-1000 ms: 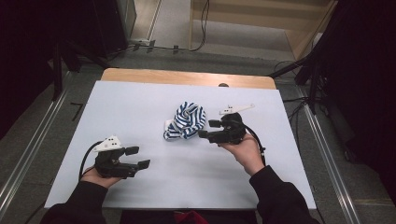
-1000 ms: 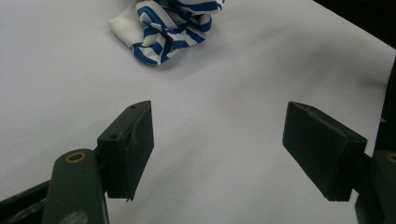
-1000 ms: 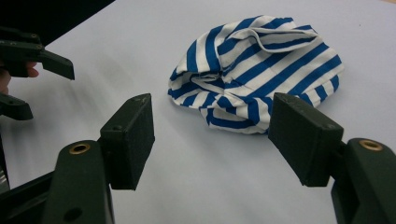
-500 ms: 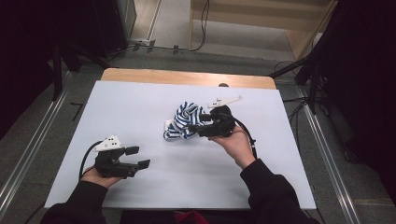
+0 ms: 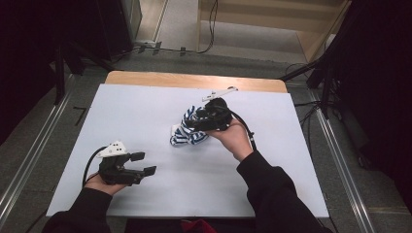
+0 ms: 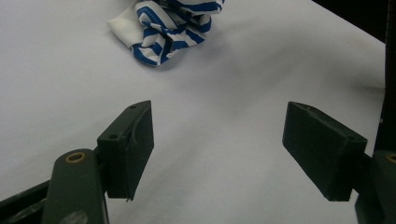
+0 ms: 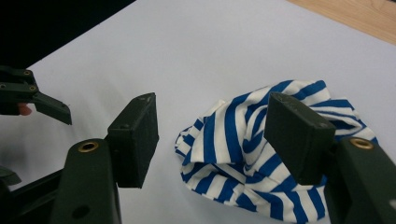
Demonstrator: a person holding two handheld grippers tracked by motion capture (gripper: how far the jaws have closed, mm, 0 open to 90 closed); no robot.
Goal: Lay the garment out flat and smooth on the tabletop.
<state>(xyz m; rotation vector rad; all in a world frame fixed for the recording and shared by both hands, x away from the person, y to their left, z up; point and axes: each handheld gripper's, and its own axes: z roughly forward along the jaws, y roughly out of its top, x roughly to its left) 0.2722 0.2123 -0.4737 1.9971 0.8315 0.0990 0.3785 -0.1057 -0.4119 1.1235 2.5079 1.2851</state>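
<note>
In the high view, the right gripper (image 5: 208, 119) covers the near part of the cloth (image 5: 187, 132), so we cannot tell whether its jaws touch the fabric. In the left gripper view, the top edge cuts off the cloth (image 6: 166, 25). In the right gripper view, one jaw hides part of the cloth (image 7: 243, 154), the bottom edge crops it, and the left edge cuts off the left gripper (image 7: 32, 100).

One table (image 5: 145, 107) with a white top. One crumpled blue-and-white striped cloth (image 5: 187, 132) lies on it, apparently a single piece, though its folds hide part of it. Two handheld grippers: one left gripper (image 5: 141, 164), one right gripper (image 5: 194, 121). Each carries two black jaws.
</note>
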